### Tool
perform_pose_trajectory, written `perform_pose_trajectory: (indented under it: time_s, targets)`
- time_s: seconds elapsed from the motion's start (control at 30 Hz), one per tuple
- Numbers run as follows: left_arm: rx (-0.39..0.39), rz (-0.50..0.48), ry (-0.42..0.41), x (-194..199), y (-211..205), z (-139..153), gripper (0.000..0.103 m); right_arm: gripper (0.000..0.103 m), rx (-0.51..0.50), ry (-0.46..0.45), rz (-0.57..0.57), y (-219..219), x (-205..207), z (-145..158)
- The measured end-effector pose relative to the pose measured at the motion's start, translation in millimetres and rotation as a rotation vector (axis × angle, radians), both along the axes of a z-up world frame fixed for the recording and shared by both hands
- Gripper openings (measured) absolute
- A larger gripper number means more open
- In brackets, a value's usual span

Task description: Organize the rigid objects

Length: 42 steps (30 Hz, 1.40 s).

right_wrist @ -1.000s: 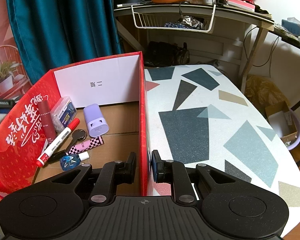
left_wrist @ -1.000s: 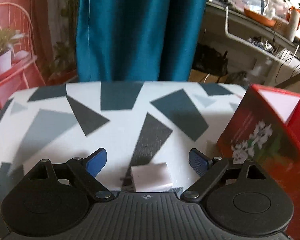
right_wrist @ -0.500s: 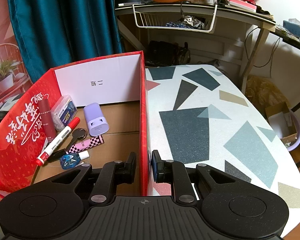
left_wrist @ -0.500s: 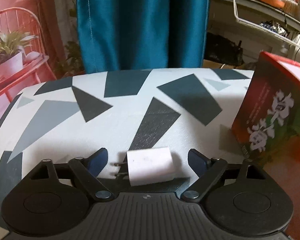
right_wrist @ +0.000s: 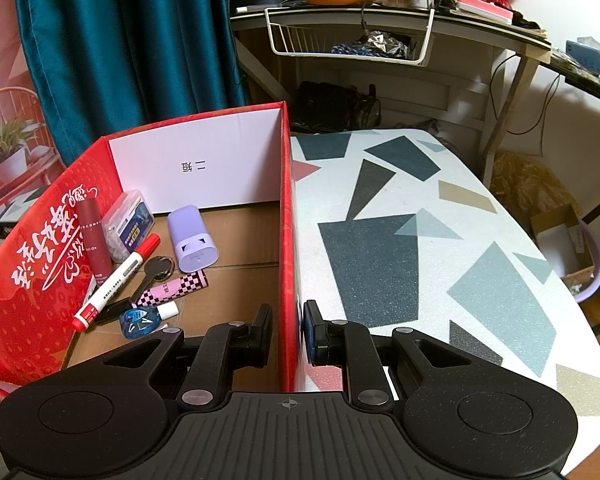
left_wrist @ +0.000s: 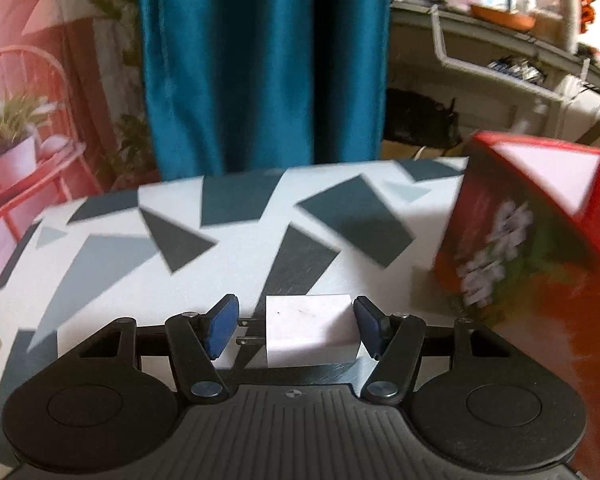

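Note:
A white charger plug (left_wrist: 310, 330) lies on the patterned table (left_wrist: 140, 264), its prongs pointing left. My left gripper (left_wrist: 295, 314) straddles it with its jaws closing. The right pad (left_wrist: 366, 324) is against the charger's side and the left pad (left_wrist: 222, 326) is at the prong tips. The red cardboard box (left_wrist: 540, 240) stands to the right. My right gripper (right_wrist: 287, 334) is shut on the box's right wall (right_wrist: 286, 208). Inside lie a purple case (right_wrist: 192, 240), a red marker (right_wrist: 118, 280), a dark red tube (right_wrist: 94, 236) and several other small items.
A teal curtain (left_wrist: 260, 60) hangs behind the table. A red chair with a potted plant (left_wrist: 12, 148) stands at the left. A cluttered desk with a wire basket (right_wrist: 352, 40) is behind. The table (right_wrist: 420, 240) drops off at the right above a bin (right_wrist: 572, 248).
The left gripper's fingers have come in from wide apart to either side of the charger, and its view has shifted slightly. The right gripper and the box have not moved.

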<state>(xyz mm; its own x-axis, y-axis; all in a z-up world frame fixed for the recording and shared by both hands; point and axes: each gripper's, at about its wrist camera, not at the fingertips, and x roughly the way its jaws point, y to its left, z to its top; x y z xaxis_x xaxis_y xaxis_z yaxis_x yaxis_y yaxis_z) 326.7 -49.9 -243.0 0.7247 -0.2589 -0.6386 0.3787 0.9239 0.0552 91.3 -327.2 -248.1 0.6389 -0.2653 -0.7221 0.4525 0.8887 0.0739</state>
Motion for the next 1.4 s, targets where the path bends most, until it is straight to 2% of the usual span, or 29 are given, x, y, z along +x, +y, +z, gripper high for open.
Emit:
perform_pose_trajectory:
  time_s: [0.27, 0.4, 0.5, 0.67, 0.8, 0.93, 1.03, 1.17, 1.23, 1.4]
  targets:
    - [-0.042, -0.216, -0.119, -35, -34, 58, 0.066, 0.017, 0.0, 0.0, -0.001, 0, 0, 0]
    - [-0.047, -0.334, -0.16, -52, -59, 75, 0.066, 0.017, 0.0, -0.001, -0.001, 0, 0, 0]
    - [-0.037, -0.416, -0.144, -60, -80, 73, 0.066, 0.017, 0.0, -0.001, 0.0, 0, 0, 0]
    - [0.034, -0.536, -0.137, -72, -111, 56, 0.066, 0.017, 0.0, -0.001, 0.0, 0, -1, 0]
    - [0.063, -0.602, -0.109, -72, -129, 48, 0.066, 0.017, 0.0, -0.002, -0.001, 0, -1, 0]
    - [0.091, -0.611, -0.088, -68, -134, 37, 0.066, 0.017, 0.0, -0.002, 0.0, 0, 0, 0]
    - [0.068, -0.589, -0.05, -58, -137, 34, 0.067, 0.017, 0.0, -0.002, 0.0, 0, -1, 0]
    - [0.039, -0.553, -0.037, -56, -130, 42, 0.082, 0.017, 0.001, -0.003, -0.001, 0, -1, 0]
    - [0.02, -0.537, -0.037, -57, -124, 50, 0.084, 0.017, 0.004, -0.002, -0.003, 0, 0, 0]
    - [-0.055, -0.439, -0.032, -55, -100, 74, 0.099, 0.016, 0.015, -0.001, -0.009, -1, 2, 3]
